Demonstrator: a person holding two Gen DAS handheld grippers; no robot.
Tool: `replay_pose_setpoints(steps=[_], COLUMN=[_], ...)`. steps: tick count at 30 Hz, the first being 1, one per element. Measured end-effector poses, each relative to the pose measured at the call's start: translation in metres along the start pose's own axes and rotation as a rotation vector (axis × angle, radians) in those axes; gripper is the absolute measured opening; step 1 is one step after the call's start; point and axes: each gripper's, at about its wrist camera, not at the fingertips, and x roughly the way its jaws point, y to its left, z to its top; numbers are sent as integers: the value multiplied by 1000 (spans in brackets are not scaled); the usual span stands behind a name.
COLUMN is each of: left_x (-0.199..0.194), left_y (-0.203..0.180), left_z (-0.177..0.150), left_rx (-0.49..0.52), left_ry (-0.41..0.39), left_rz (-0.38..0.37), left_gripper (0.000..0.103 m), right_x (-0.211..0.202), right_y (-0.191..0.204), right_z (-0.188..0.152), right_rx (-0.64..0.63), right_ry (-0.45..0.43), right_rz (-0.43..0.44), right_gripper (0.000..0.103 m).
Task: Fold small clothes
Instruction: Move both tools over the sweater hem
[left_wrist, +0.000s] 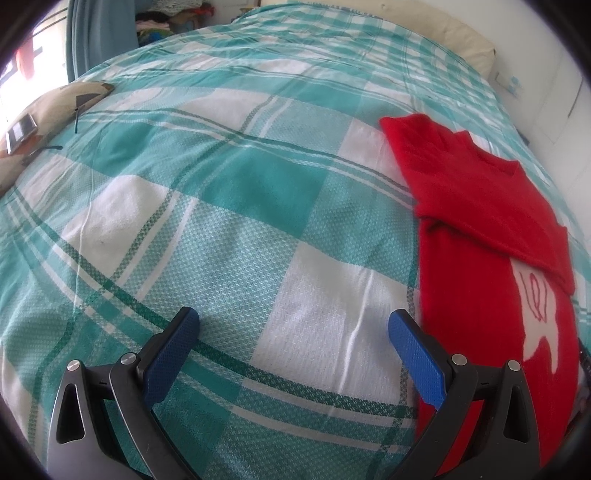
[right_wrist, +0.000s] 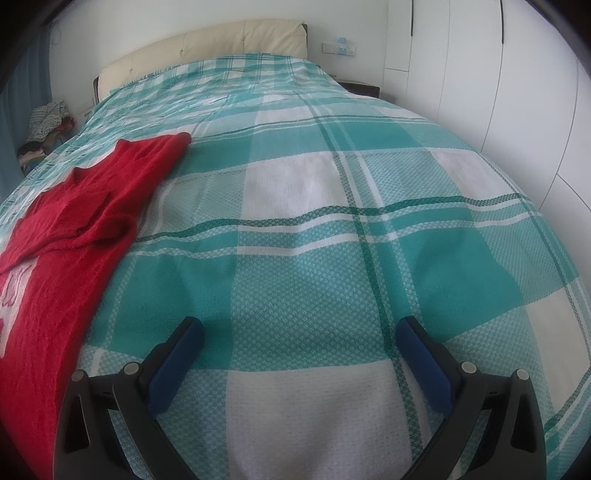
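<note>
The red knitted jumper (left_wrist: 476, 236) with sleeves folded in runs lengthwise, neckline toward twelve o'clock, on the teal checked bedspread (left_wrist: 229, 192). The left gripper (left_wrist: 293, 328) and right gripper (right_wrist: 299, 334) are both wide apart and empty.

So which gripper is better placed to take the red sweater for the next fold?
Probably the left gripper: it is open, and its right finger sits right at the red sweater's long edge. The right gripper, also open, hangs over bare bedspread, with the sweater further off to its left.
</note>
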Motion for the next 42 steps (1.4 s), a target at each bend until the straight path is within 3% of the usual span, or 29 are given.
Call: replay_pose_setpoints(steps=[10, 17, 21, 24, 27, 30, 36, 42], left_x=[-16, -48, -74, -86, -92, -93, -90, -88], left_y=[-3, -14, -19, -31, -46, -54, -57, -57], left_z=[-14, -47, -81, -101, -114, -121, -124, -124], left_rx=[21, 125, 164, 203, 250, 279, 294, 292], left_ry=[-24, -45, -10, 16, 19, 12, 9, 10], left_rz=[-31, -156, -319, -371, -317, -240, -168, -146], left_gripper=[102, 102, 102, 102, 102, 102, 102, 102], right_x=[-2, -21, -88, -123, -134, -133, -126, -129], right_y=[-1, -2, 8, 24, 37, 42, 47, 50], right_z=[0, 4, -16, -48, -85, -110, -114, -110], right_rx=[6, -7, -4, -42, -45, -21, 15, -9], right_ry=[-4, 39, 32, 118, 209, 236, 231, 229], right_rz=[10, 38, 262, 393, 466, 475, 462, 456], right_gripper=[103, 100, 99, 99, 99, 99, 99, 99])
